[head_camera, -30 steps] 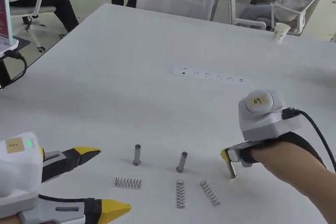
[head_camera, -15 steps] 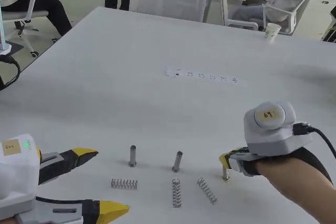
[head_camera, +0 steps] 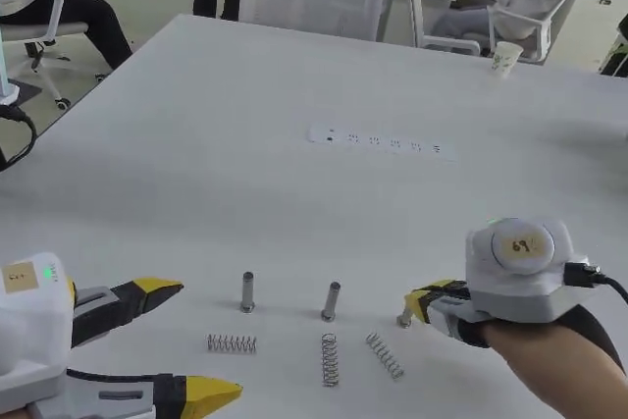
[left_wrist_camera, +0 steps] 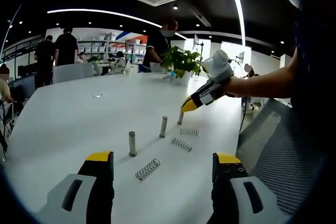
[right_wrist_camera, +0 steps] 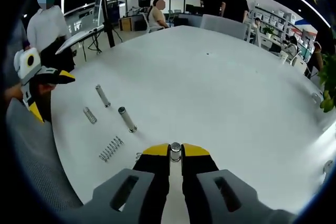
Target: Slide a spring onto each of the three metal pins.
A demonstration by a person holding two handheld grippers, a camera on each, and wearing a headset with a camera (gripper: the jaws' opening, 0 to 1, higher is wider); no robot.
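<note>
Three springs [head_camera: 329, 358] lie loose on the worktop [head_camera: 294, 193] just in front of the middle pin [head_camera: 331, 300], and none are threaded yet. The right gripper [head_camera: 412, 306] has its jaws clenched on the third pin [head_camera: 403, 319], just right of the middle pin. That pin has dipped and tipped over since a second ago, so my guess is it's being angled for a spring. The left gripper [head_camera: 206, 340] waits with its jaws released, well left of the middle pin.

Plain white over the table [head_camera: 294, 76]. Bright yellow on the tips of the left hand-held gripper [head_camera: 201, 340] and the right hand-held gripper [head_camera: 420, 303], black just behind, pale grey-white on the bodies. Dull silver-grey on the metal pins [head_camera: 331, 301]; brighter silver, finely ringed, on the springs [head_camera: 329, 359]. White on the power strip [head_camera: 381, 141], dotted with dark sockets.
</note>
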